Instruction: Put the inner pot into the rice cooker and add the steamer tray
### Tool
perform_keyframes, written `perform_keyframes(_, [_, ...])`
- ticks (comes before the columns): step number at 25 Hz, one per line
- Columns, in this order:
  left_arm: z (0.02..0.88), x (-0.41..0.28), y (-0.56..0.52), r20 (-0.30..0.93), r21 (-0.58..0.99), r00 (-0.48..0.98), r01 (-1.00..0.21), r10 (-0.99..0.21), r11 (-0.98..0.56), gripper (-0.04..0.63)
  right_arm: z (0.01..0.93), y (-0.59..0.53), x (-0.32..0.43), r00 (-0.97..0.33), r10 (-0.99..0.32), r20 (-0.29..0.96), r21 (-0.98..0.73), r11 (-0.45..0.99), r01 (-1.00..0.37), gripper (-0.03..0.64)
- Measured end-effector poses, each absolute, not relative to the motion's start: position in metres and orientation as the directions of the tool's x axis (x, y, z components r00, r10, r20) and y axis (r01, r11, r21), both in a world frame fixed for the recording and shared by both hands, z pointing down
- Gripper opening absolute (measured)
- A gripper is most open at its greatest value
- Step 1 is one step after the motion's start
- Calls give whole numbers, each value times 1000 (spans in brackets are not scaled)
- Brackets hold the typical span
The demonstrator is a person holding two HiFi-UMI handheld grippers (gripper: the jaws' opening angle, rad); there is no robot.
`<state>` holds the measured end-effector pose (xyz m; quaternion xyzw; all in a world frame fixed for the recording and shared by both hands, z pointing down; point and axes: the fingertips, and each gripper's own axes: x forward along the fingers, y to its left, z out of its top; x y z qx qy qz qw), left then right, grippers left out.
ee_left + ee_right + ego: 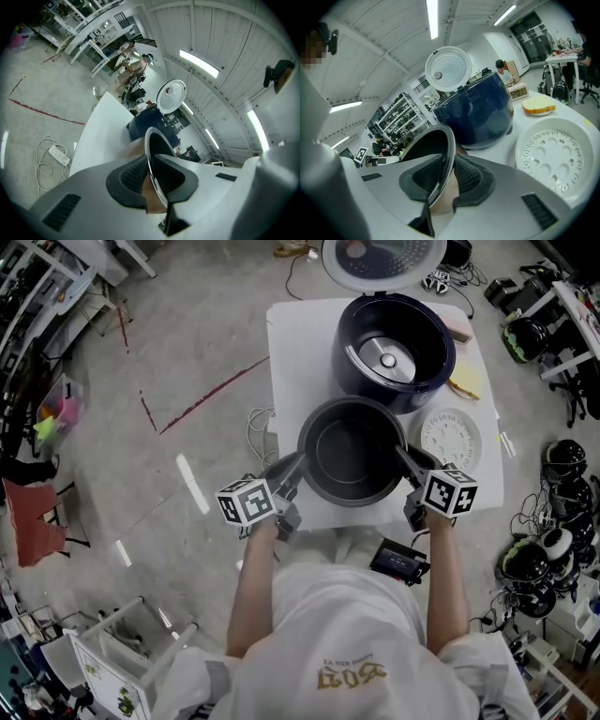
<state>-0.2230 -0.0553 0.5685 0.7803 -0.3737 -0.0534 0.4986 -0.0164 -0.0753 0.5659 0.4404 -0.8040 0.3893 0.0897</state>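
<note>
The dark inner pot [352, 451] stands near the front of the white table [291, 343], just in front of the dark blue rice cooker [394, 351], whose lid [384, 259] is up. My left gripper [298, 465] is shut on the pot's left rim and my right gripper [405, 457] on its right rim. In the left gripper view the thin rim [154, 140] runs between the pads of the left gripper [151, 173]. The right gripper [447, 176] pinches the rim [449, 140] the same way. The white perforated steamer tray [450, 439] [555, 159] lies flat right of the pot.
A yellow sponge-like piece [466, 382] [539, 107] lies at the table's right edge, beside the cooker [478, 117]. A black device [398, 561] hangs by the person's waist. A power strip and cable [56, 154] lie on the floor to the left. Helmets [553, 549] are piled at far right.
</note>
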Motion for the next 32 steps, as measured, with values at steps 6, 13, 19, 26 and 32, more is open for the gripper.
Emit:
perform_keyframes(6, [550,-231,-56,236,833,713,-498,-660,-241,57,545,-74,-23,-599,-646,473,-538,327,-777,92])
perform_keyframes(13, [523,-246,-56,172,853,706,-456,-687,-255,54,521,-72,-36,-611,-657,442,-543,346,-765,92])
perform_keyframes(19, [498,-260,-55,122,848,702,-441,-701,-294,52,495,-72,-49,-620,-670,409,-532,377,-758,92])
perform_keyframes(26, [474,-270,-59,86,840,704,-431,-705,-328,52,473,-76,-60,-619,-690,374,-525,393,-755,92])
perform_keyframes(32, [454,-277,-68,49,828,699,-428,-714,-363,51,447,-80,-64,-615,-713,337,-508,412,-756,92])
